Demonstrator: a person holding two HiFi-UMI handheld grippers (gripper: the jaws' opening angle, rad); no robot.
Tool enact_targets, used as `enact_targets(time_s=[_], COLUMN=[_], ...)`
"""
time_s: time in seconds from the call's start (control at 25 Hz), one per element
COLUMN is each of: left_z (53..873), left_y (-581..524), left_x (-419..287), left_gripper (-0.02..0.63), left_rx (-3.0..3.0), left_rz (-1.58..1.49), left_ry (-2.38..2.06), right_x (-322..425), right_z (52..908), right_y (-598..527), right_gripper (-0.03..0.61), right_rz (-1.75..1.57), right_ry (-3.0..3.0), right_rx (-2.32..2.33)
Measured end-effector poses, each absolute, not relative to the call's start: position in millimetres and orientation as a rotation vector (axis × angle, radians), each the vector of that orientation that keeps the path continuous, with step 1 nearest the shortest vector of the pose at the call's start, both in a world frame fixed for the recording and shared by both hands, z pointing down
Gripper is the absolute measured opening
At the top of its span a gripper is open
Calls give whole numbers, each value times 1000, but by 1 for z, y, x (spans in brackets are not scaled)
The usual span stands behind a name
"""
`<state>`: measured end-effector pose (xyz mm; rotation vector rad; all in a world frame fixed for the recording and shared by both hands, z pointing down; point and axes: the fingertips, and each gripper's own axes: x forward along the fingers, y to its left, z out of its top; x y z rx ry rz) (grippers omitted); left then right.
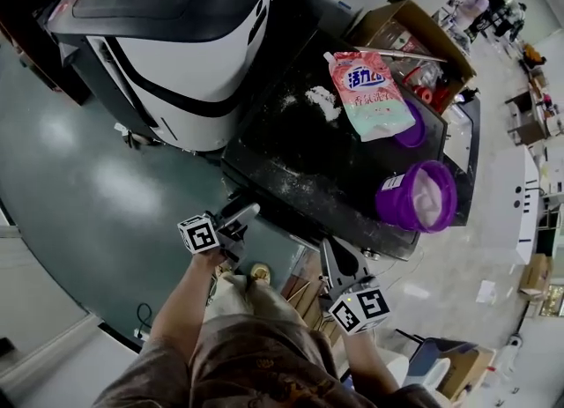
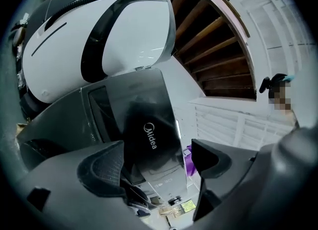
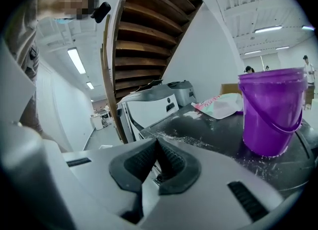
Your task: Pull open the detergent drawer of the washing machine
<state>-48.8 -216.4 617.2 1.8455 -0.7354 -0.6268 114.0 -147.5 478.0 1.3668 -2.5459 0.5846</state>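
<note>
Atop the washing machine (image 1: 291,158) sit a purple bucket (image 1: 419,196) and detergent pouch (image 1: 368,94).

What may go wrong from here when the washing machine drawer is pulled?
The purple bucket stands near the front edge of the washing machine; a hard pull might shake it off. The right gripper is shut, so it cannot grip anything until it opens. Spilled powder may slide down.

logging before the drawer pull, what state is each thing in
left gripper, open, holding nothing
right gripper, shut, empty
purple bucket, upright, no lid
detergent bag, lying flat
cardboard box, open
detergent drawer, cannot tell from these views
</note>
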Motion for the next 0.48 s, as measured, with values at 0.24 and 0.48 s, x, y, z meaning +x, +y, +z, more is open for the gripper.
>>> enact_targets(time_s=[0.24,0.48], left_z=[627,628], left_y=[-229,-240], left_x=[-44,-39], left_gripper=[414,414], left_rx=[1831,1814], left_rz=[-695,-775], left_ry=[-686,-639], right_x=[124,132], right_z=[482,487], right_y=[-146,-142], right_gripper=[2,3], right_rz=[573,576], right_ry=[-2501,-2474], right_rx=[1401,1439])
